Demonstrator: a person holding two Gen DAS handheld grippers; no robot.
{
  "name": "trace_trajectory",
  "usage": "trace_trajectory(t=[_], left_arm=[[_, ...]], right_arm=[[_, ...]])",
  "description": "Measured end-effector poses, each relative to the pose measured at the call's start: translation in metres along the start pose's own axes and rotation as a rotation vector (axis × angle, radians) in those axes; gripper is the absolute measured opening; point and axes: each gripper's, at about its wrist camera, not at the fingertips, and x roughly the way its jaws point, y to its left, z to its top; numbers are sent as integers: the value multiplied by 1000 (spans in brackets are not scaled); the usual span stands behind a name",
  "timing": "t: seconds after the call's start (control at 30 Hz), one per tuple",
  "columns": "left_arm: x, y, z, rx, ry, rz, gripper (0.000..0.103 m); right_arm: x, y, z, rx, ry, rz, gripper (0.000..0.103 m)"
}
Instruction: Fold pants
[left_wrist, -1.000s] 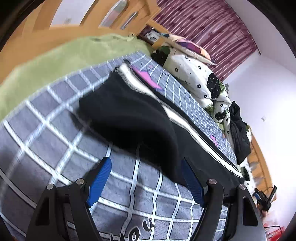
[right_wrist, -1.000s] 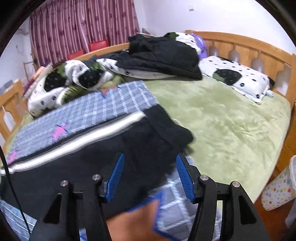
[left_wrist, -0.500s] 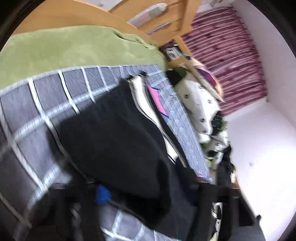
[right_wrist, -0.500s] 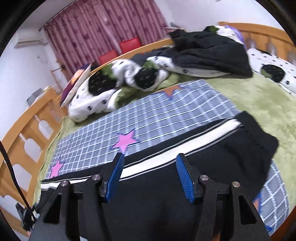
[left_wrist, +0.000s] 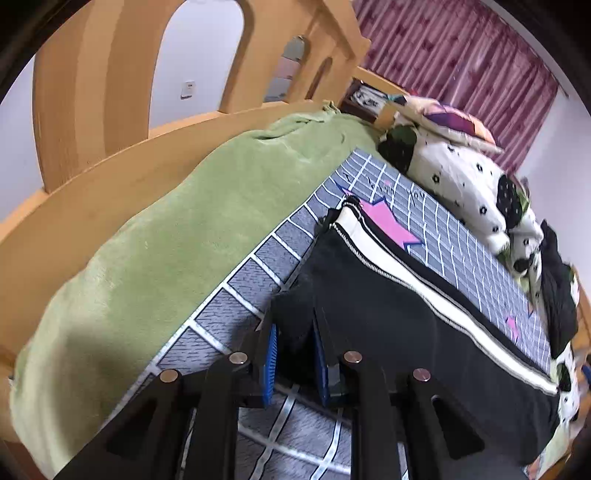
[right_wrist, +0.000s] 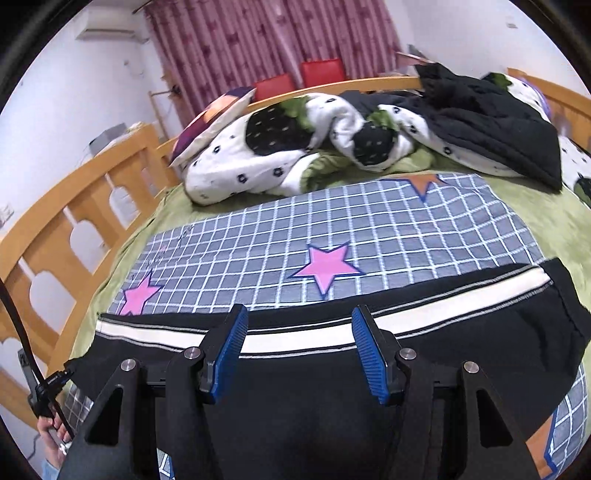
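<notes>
Pinching a fold of the black pants (left_wrist: 388, 314) now, the left gripper (left_wrist: 293, 360) has its blue pads narrow on the near hem corner; 1 s ago its jaws were wide and short of the cloth, so the grasp looks just made and the lift for the fold can prob. start. In left wrist view the pants lie on the checked star blanket (left_wrist: 454, 229), long axis running from the near-left cuff twd the far right, white side stripe along the far edge. Green bedspread (left_wrist: 177, 229) sits left, wooden bed frame (left_wrist: 88, 92) beyond.

Right wrist view: right gripper (right_wrist: 299, 350) is wide, nothing between its pads, hovering over the pants (right_wrist: 461, 343) mid-length; 1 s ago it was by the right end. Pants run left-right across the near blanket (right_wrist: 369, 221), stripe on the far side. Spotted duvet (right_wrist: 280, 155) is heaped far back.
</notes>
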Motion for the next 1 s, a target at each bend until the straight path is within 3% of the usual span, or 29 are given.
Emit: trace_trajectory(t=[0.1, 0.17, 0.23, 0.43, 0.57, 0.67, 0.73, 0.77, 0.8, 0.9, 1.0], left_arm=[[-20, -2, 9, 24, -65, 93, 41], [-30, 4, 12, 48, -70, 94, 66], [-29, 9, 12, 42, -26, 69, 67], [-13, 39, -25, -133, 63, -272, 67], [12, 47, -35, -232, 81, -287, 66], [35, 45, -31, -292, 86, -268, 60], [42, 39, -29, -287, 81, -245, 41], [45, 37, -26, -277, 79, -213, 21], [42, 37, -23, -264, 62, -209, 17], [21, 42, -8, -262, -15, -307, 17], [15, 33, -3, -173, -11, -252, 20]], right_arm=[[0, 14, 2, -44, 9, -9, 57], [0, 19, 3, -56, 12, -11, 58], [0, 22, 2, -52, 17, 0, 58], [12, 18, -19, -61, 70, -2, 58], [20, 7, -26, -46, 106, -7, 58], [21, -1, -29, -19, 113, -3, 58], [22, -3, -30, -11, 116, 0, 58], [22, -4, -31, -11, 118, 0, 58], [22, -4, -32, -12, 119, 0, 58], [25, -1, -35, -41, 130, -16, 58], [27, 4, -38, -75, 134, -11, 58]])
